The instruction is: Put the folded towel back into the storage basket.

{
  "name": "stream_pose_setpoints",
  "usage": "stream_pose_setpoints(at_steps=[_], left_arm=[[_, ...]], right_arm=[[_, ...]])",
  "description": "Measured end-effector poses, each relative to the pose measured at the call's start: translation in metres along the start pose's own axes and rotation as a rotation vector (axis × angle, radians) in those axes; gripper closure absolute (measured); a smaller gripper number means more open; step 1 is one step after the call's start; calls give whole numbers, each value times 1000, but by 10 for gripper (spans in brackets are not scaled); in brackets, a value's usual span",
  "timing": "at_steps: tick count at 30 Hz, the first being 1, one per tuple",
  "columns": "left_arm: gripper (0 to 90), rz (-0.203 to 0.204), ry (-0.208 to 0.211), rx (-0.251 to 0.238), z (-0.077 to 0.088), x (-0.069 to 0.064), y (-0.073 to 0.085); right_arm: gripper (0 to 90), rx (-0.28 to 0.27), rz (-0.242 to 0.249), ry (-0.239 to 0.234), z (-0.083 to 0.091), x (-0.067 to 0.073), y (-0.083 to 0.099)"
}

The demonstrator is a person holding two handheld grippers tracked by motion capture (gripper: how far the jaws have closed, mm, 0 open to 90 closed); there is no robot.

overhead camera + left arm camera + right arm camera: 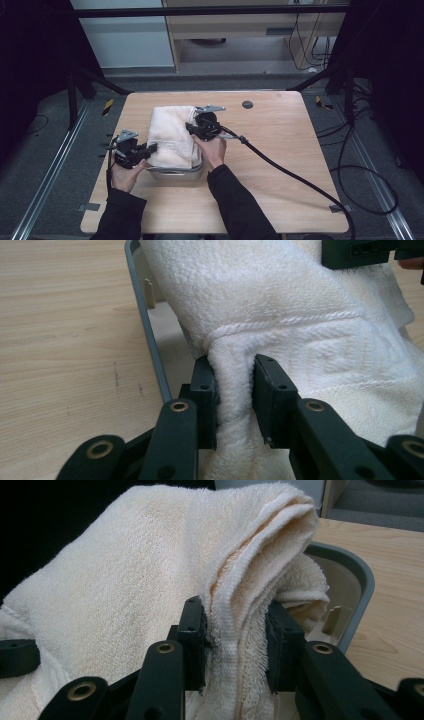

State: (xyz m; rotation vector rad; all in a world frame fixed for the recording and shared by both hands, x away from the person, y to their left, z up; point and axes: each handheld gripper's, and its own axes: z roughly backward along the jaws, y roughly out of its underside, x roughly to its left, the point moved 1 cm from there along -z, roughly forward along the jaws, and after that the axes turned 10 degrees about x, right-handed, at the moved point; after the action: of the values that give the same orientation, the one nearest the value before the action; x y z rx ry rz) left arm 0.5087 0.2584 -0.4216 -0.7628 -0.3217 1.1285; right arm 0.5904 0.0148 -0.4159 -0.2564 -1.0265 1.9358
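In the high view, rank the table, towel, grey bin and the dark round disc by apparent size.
1. table
2. towel
3. grey bin, mostly hidden under the towel, so its rank is unsure
4. dark round disc

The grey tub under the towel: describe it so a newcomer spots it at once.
On the wooden table, near its front edge between the person's two hands, sits a grey plastic tub with rounded corners. It is the one container there, mostly covered by the folded cream towel draped into it.
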Motion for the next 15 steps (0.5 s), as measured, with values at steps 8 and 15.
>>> stream_pose_setpoints(at_steps=[8, 15], left_arm=[[716, -1, -15, 24, -9, 0, 1], [713, -9, -33, 48, -16, -1, 2]], right_arm=[[664, 19, -3, 13, -7, -4, 4], [664, 36, 1, 30, -14, -5, 8]])
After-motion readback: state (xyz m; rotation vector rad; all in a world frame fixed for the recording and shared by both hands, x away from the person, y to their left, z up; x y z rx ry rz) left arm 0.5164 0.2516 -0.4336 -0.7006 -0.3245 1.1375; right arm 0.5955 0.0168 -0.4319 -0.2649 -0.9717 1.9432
